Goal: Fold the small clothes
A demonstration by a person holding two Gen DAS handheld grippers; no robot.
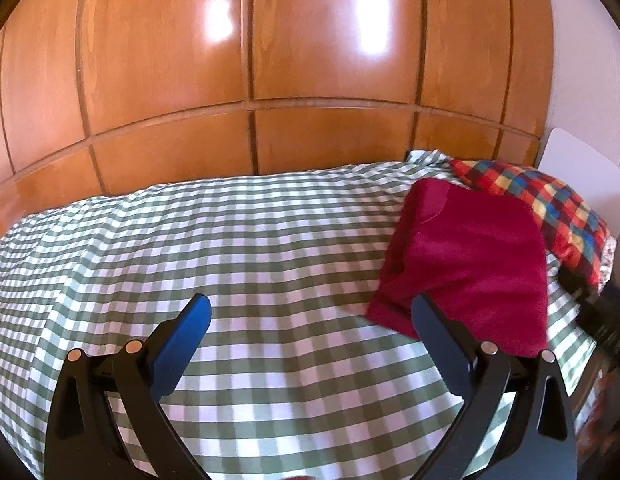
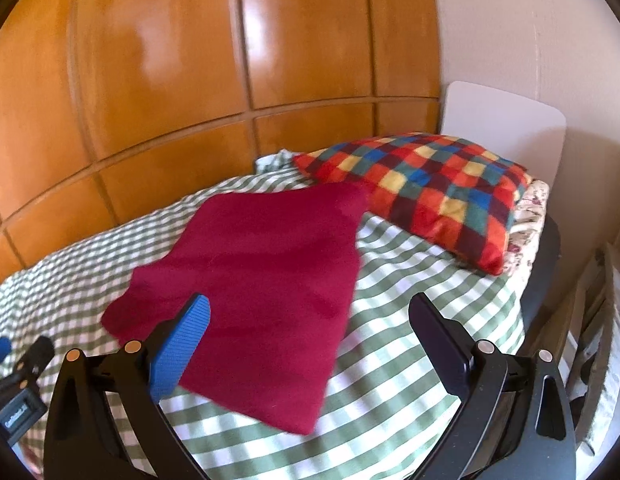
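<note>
Both the left gripper [image 1: 310, 312] and right gripper [image 2: 309, 312] gape wide, empty, above the checked bed [image 1: 250, 248]; the red garment [image 2: 262, 280] near its pillow-end corner looks already folded, perhaps finished

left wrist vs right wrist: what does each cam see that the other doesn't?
Left wrist only: the wide bare stretch of green checked sheet to the left of the garment, and its own open left tool.

Right wrist only: the full multicoloured checked pillow, the whole white headboard behind it, the left tool seen from outside at the lower left, and its own open right tool.

Both: the dark red garment lying flat on the sheet, ungripped, and the wooden panelled wall.
</note>
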